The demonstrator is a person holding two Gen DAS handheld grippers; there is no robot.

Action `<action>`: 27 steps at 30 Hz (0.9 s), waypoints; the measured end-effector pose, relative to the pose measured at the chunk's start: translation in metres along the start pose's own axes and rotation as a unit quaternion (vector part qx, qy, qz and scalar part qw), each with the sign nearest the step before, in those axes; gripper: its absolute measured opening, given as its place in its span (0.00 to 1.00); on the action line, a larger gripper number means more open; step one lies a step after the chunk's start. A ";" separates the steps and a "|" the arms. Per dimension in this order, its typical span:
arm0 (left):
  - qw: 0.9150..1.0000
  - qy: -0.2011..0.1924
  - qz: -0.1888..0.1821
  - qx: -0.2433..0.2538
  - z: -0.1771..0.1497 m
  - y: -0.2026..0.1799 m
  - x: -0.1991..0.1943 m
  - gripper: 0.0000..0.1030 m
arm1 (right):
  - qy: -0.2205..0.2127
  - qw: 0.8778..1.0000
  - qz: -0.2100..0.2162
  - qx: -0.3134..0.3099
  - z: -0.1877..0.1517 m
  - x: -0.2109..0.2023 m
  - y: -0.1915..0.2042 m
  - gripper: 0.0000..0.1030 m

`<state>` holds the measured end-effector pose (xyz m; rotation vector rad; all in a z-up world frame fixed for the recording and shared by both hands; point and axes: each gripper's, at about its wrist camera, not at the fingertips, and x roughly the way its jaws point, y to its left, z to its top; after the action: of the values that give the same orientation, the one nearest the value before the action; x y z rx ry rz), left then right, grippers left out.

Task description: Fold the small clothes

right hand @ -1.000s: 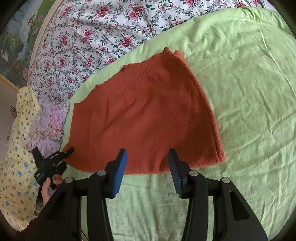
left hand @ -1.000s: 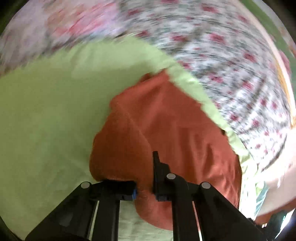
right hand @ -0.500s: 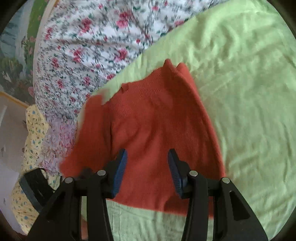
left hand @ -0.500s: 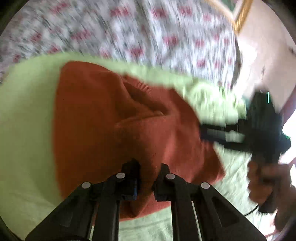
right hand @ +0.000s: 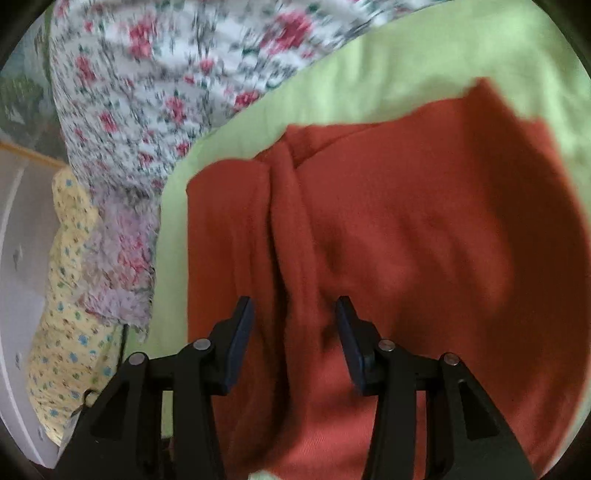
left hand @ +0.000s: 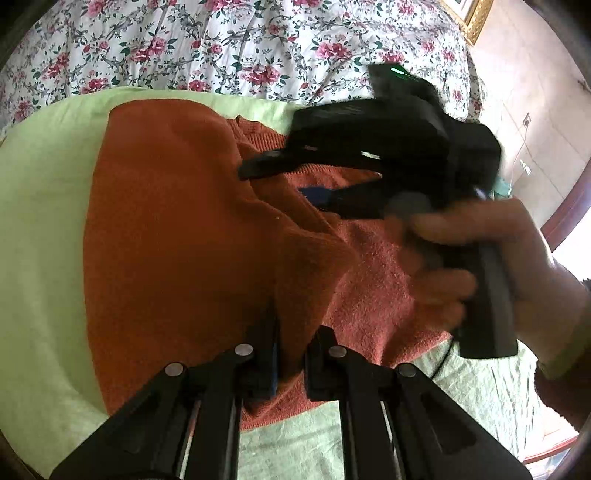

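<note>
An orange knitted garment (left hand: 177,240) lies on a light green sheet (left hand: 40,221), with one side flap folded over the rest. My left gripper (left hand: 290,332) is shut on the edge of that flap, and cloth bunches between its fingers. My right gripper (left hand: 277,182), held by a hand (left hand: 480,258), reaches in from the right over the garment's far part. In the right wrist view the right gripper (right hand: 293,306) stands open low over the garment (right hand: 424,221). A raised crease runs between its fingers, and the pads do not press on it.
A floral bedspread (left hand: 221,44) lies beyond the green sheet (right hand: 369,85). A yellow patterned cloth (right hand: 62,332) and a lilac fluffy one (right hand: 118,266) lie to the left of the sheet. A wall and a picture frame (left hand: 476,18) show at the far right.
The left gripper has carried the garment's edge across, folding a flap over the rest. The right gripper has moved in and down close over the garment, still open.
</note>
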<state>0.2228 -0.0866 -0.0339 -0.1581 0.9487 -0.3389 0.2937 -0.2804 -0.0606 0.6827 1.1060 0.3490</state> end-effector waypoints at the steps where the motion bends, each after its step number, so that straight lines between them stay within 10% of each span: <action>1: 1.000 0.000 0.001 0.001 -0.001 -0.001 -0.002 0.07 | 0.006 1.000 0.001 -0.005 0.004 0.007 0.004 0.46; 9: 1.000 0.002 0.007 0.020 -0.003 -0.008 -0.006 0.07 | 0.022 0.998 -0.021 -0.055 0.016 0.031 0.037 0.48; 12: 1.000 0.004 0.003 0.022 -0.001 -0.010 -0.008 0.07 | 0.033 0.993 -0.051 -0.097 0.013 0.029 0.047 0.13; 20: 0.995 -0.013 -0.075 0.060 0.016 -0.057 -0.024 0.08 | -0.040 0.995 -0.008 -0.093 0.007 -0.065 0.038 0.12; 27: 0.990 0.033 -0.101 0.097 0.007 -0.102 0.022 0.08 | -0.053 0.994 -0.080 -0.055 0.003 -0.100 -0.025 0.12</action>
<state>0.2187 -0.1902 -0.0181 -0.0646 0.9611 -0.6238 0.2522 -0.3581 -0.0063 0.5063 1.0258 0.2319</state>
